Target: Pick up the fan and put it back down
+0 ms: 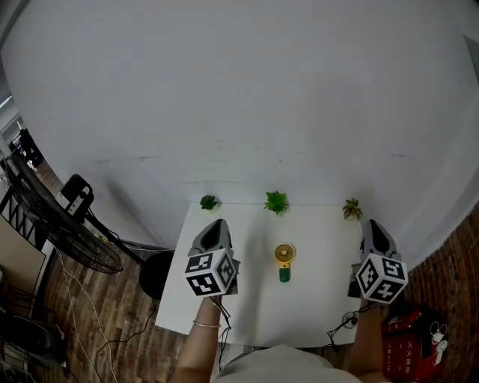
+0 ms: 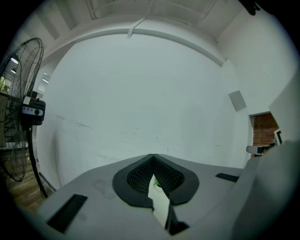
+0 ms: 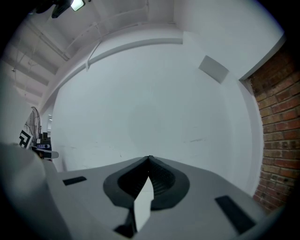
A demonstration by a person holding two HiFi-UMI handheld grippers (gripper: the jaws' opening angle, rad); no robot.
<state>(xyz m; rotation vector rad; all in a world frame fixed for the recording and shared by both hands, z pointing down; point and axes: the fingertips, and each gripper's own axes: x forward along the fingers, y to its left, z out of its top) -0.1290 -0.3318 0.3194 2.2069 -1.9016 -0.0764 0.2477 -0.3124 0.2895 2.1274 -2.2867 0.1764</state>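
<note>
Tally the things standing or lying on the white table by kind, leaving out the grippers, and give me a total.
Small plants: 3
Handheld fan: 1
Total: 4

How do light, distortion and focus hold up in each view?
Head view: dim, flat light, strong fisheye bowing the wall, dark corners; the fan is small but sharp. Left gripper view: round black vignette, wall evenly lit, no glare. Right gripper view: same vignette, and a lamp glares at top left.
</note>
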